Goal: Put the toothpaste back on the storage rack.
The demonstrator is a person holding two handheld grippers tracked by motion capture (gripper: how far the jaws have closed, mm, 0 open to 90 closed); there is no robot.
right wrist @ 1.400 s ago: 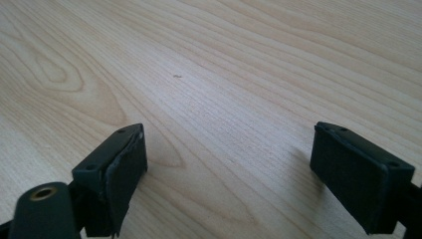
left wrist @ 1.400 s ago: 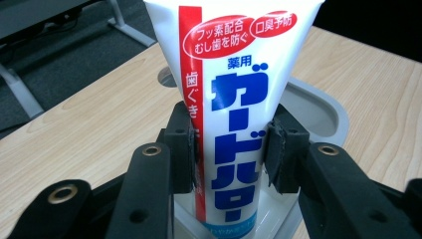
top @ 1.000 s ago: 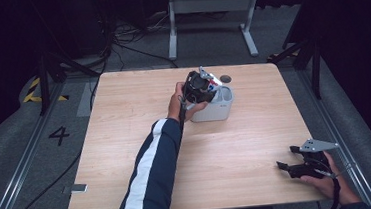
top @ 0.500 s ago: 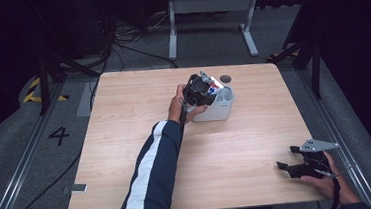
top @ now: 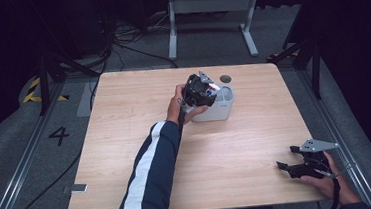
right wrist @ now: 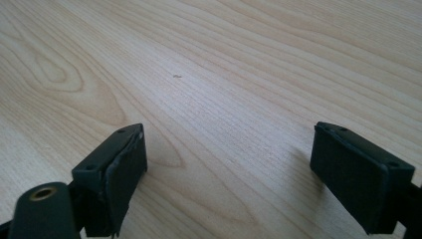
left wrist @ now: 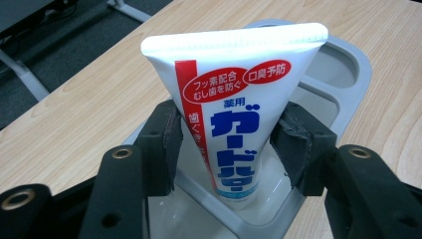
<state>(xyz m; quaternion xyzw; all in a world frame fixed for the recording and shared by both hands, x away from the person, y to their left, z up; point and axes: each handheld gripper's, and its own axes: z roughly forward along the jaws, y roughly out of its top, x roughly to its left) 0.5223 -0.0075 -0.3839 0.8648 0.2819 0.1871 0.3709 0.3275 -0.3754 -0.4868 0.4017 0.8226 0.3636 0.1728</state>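
Note:
A white toothpaste tube [left wrist: 239,124] with red and blue print stands crimp end up in a pale grey holder [left wrist: 348,64] on the wooden table. My left gripper [left wrist: 226,134] reaches over the holder [top: 221,109] with the tube [top: 214,88] between its pads. Its jaws have just been opening. The pads sit close beside the tube's edges without squeezing it. My left gripper [top: 200,91] hangs at the table's far middle. My right gripper [top: 285,158] rests low at the near right corner. Its jaws stand wide open over bare wood [right wrist: 263,164].
A small dark round disc [top: 225,79] lies on the table just behind the holder. A metal stand [top: 210,2] and cables are on the floor beyond the far edge. A small label [top: 78,188] sits at the near left corner.

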